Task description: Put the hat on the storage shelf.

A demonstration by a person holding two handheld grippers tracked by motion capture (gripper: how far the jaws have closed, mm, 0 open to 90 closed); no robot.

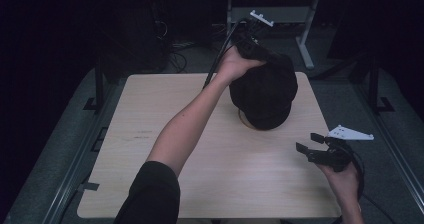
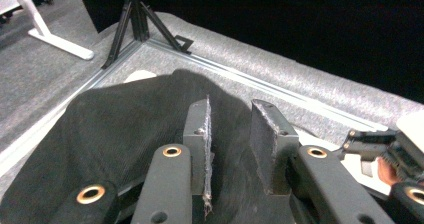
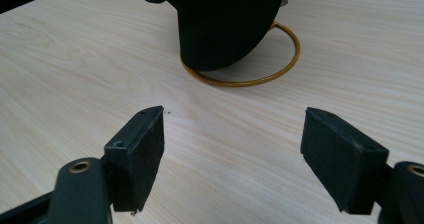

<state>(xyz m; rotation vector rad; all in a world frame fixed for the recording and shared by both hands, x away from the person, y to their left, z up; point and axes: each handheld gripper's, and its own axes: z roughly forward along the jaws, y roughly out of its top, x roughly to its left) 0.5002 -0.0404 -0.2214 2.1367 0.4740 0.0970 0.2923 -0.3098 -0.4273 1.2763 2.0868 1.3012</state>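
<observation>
A black cloth hat sits over a gold wire stand at the far right of the wooden table. My left gripper is at the hat's far top edge, its hand reaching over from the left. In the left gripper view its jaws stand a little apart just above the hat's black cloth, with a gap between the pads. My right gripper hovers low near the table's right edge, wide open and empty, pointing at the hat.
Grey carpet surrounds the table. A white desk leg and dark equipment stand beyond the far edge. A black tripod leg and a metal floor rail lie behind the hat. Bare tabletop spreads left and in front of the hat.
</observation>
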